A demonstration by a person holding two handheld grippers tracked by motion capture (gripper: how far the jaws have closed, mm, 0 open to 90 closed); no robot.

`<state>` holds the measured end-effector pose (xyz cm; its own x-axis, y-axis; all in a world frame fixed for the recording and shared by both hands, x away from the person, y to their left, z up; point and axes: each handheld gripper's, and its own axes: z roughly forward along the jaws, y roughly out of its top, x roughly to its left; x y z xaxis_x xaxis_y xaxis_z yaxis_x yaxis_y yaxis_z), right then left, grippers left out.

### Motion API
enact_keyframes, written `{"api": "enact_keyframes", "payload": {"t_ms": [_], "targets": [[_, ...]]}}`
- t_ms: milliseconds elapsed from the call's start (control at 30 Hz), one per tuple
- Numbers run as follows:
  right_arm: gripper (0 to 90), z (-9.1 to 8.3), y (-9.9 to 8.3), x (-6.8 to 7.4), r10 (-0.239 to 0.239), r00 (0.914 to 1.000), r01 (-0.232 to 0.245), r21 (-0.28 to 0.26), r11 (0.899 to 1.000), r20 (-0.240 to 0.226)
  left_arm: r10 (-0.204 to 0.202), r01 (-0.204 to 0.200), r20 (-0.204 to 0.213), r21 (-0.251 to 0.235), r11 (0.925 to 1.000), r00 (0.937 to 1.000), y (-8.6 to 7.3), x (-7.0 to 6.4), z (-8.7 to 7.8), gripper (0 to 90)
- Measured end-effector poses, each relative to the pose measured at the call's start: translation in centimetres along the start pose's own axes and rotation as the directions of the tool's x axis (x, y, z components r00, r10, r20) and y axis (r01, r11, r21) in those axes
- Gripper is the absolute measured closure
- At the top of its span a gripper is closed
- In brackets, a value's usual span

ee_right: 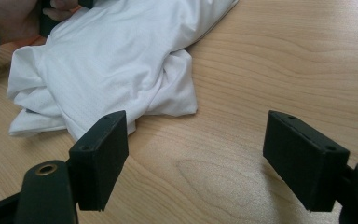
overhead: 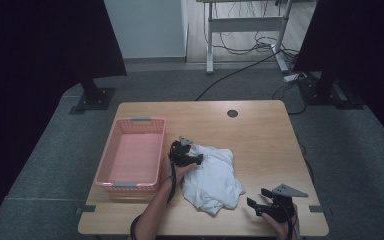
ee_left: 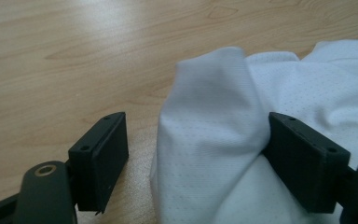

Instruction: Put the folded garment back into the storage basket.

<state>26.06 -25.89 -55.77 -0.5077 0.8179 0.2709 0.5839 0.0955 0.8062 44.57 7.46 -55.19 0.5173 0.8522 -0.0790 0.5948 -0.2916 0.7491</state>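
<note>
The white shirt point(overhead: 213, 180) lies crumpled and bunched near the table's point(overhead: 260, 135) front edge, a raised fold between the left gripper's point(ee_left: 196, 154) wide-open jaws, while the right gripper point(ee_right: 196, 158) gapes empty.

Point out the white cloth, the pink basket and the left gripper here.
white cloth point(overhead: 212, 182), high view, middle of the crumpled heap.
pink basket point(overhead: 107, 152), high view, left wall.
left gripper point(ee_left: 196, 154), left gripper view, between its open jaws, where a cloth fold sits.
</note>
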Motion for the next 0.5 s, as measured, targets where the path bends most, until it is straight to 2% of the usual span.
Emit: {"api": "enact_keyframes", "payload": {"t_ms": [67, 233, 367, 500], "targets": [[22.2, 0.0, 0.0, 0.0, 0.0, 1.0, 0.0, 0.0, 1.0, 0.0, 0.003, -0.003, -0.002, 0.001, 1.0, 1.0, 0.02, -0.09, 0.01, 21.4], [22.2, 0.02, 0.01, -0.01, 0.0, 1.0, 0.0, 0.001, 1.0, 0.002, 0.009, -0.009, 0.005, -0.008, 0.9999, 0.9999, -0.13, -0.48, -0.13, 29.8], [22.2, 0.01, 0.0, 0.01, 0.001, 1.0, -0.001, 0.002, 1.0, 0.004, 0.017, -0.016, 0.05, -0.022, 0.9996, 0.9986, -0.34, -0.62, -0.33, 44.0], [22.2, -0.05, -0.04, 0.01, 0.003, 1.0, -0.003, 0.0, 1.0, 0.007, -0.002, 0.004, 0.093, -0.019, 0.9998, 0.9957, -0.5, -0.69, -0.53, 60.0]]}}
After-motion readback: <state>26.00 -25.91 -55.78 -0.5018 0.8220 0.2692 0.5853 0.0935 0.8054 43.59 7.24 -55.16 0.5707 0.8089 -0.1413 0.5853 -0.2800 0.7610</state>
